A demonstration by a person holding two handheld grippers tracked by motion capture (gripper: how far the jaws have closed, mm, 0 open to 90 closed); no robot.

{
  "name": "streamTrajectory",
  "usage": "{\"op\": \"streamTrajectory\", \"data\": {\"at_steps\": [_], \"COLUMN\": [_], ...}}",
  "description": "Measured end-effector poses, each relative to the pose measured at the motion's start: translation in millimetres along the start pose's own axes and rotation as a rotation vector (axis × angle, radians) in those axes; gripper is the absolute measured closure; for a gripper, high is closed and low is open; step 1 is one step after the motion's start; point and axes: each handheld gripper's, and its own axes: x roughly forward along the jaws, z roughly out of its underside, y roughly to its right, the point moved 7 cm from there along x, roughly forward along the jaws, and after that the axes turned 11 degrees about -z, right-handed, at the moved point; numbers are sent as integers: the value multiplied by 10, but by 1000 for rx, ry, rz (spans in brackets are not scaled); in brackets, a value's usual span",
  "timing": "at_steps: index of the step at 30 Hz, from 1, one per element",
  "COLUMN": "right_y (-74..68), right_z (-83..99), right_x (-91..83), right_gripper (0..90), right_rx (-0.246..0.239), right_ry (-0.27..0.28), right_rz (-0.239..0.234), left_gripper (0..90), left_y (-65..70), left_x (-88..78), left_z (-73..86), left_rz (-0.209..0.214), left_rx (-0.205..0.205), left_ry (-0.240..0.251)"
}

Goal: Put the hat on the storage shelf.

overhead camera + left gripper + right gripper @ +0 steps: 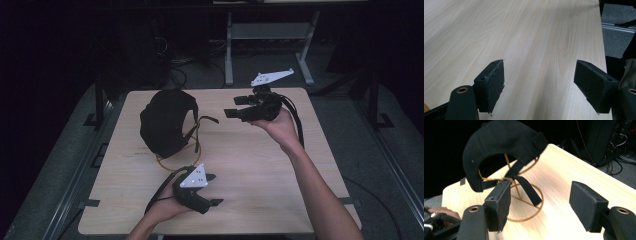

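We count 1 black cap [165,120] on 1 wire stand [525,202], far left of the table [260,170]. The left gripper [212,190] and right gripper [237,107] both gape empty. No writing readable.

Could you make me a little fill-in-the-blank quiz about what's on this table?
1. The black cap sits on a gold wire ____.
2. The cap's back strap hangs ____, not fastened.
3. Both the left gripper and the right gripper have their jaws ____.
4. The table top is made of light ____.

Missing words: stand; loose; open; wood
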Motion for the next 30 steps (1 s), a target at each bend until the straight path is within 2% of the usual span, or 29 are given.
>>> {"op": "streamTrajectory", "data": {"at_steps": [4,13,30], "right_y": [32,140,259], "right_z": [107,414,758], "right_x": [-53,-154,-405], "right_gripper": [325,306,280], "right_rx": [13,48,95], "right_ry": [9,-9,1], "right_rz": [7,24,55], "left_gripper": [240,236,221], "left_y": [0,-4,-31], "left_x": [3,7,2], "left_z": [4,10,11], "left_rz": [-4,1,-8], "left_rx": [4,-10,-18], "left_ry": [-3,-7,-7]}}
